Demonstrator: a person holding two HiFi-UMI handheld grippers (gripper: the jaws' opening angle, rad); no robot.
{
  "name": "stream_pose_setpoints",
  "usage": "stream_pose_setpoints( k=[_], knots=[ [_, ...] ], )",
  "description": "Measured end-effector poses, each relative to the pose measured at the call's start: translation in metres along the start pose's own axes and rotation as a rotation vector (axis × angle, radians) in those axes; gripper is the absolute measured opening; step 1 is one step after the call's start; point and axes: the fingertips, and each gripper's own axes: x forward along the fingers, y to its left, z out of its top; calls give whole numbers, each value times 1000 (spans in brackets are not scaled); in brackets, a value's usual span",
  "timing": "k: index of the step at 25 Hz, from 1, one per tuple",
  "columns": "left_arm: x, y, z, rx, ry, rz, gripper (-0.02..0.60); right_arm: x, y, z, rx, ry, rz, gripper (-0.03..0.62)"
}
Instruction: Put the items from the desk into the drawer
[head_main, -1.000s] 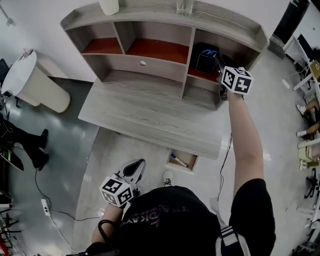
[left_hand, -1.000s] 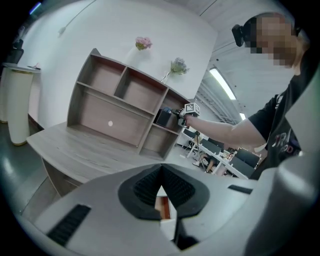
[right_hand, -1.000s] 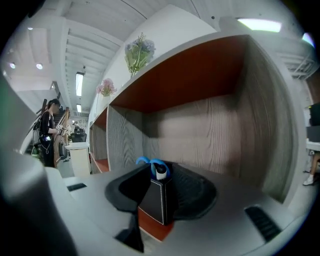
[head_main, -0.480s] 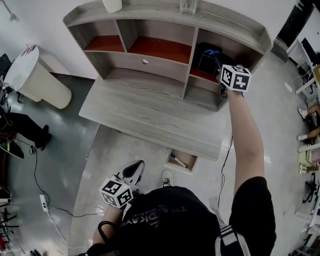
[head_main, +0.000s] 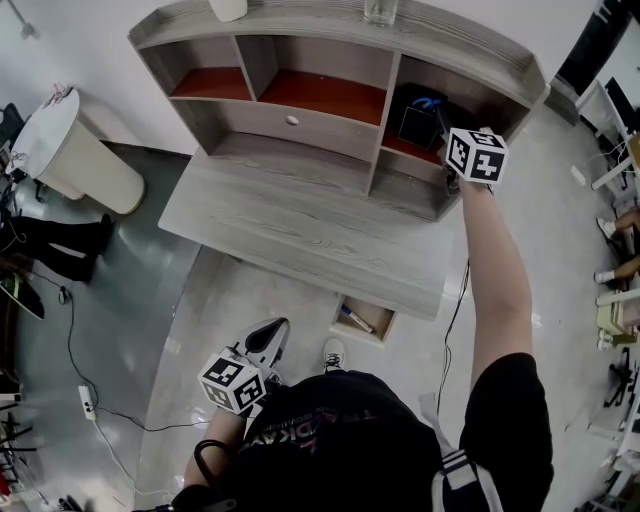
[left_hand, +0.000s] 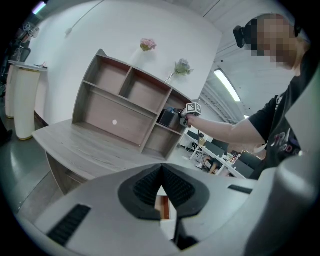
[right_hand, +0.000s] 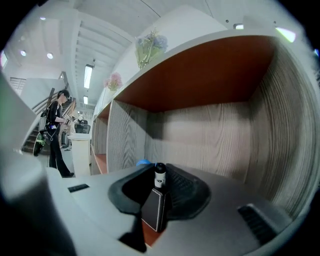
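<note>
**Item:** small flat black rectangular bottle (right_hand: 156, 206). A thin pale line traces the edges of its face, and it has a white collar and a round black cap. It is seen slightly tilted.

**Location:** the upper right compartment of the grey wood-grain shelf unit (head_main: 300, 128) at the far side of the desk (head_main: 300, 240). The bottle is above the compartment's red-brown floor, with grey-grained walls beside and behind it. Whether it stands on that floor or is lifted off it cannot be told.

**Right tool** (right_hand: 161, 176): reaches into that compartment at the end of an outstretched bare arm. Its jaws have just been closing and now stand narrowed. The bottle is between them, with the ribbed black pads against its sides.

**Small blue rounded object** (right_hand: 143, 162): in the same compartment, just past the left jaw and mostly hidden.

**Left tool** (left_hand: 161, 171): held low beside the person's body on the near side of the desk, well apart from the shelf unit. The jaw tips are together with nothing between them.

**Drawer** (head_main: 362, 341): open under the desk's near edge, right of centre. It holds a slim white pen with a dark blue end (head_main: 357, 321), lying diagonally.

**Top of the shelf unit:** a white vase (head_main: 228, 8) and a clear glass vase (head_main: 378, 10), well apart.
</note>
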Motion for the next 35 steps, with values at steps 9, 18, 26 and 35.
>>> stream_pose_setpoints(
  k=[9,18,26,35],
  knots=[
    [3,-3,-2,3,4,-16,9,-15,4,19,-45,-69,-11,81],
    [1,-2,-1,11,4,-23,9,-36,13,44,-106,-169,-20,80],
    [3,-1,-1,22,14,-44,9,-57,24,66,-157,-247,-24,80],
    [-3,6,8,65,30,-94,9,-89,42,82,-187,-302,-50,80]
  ],
)
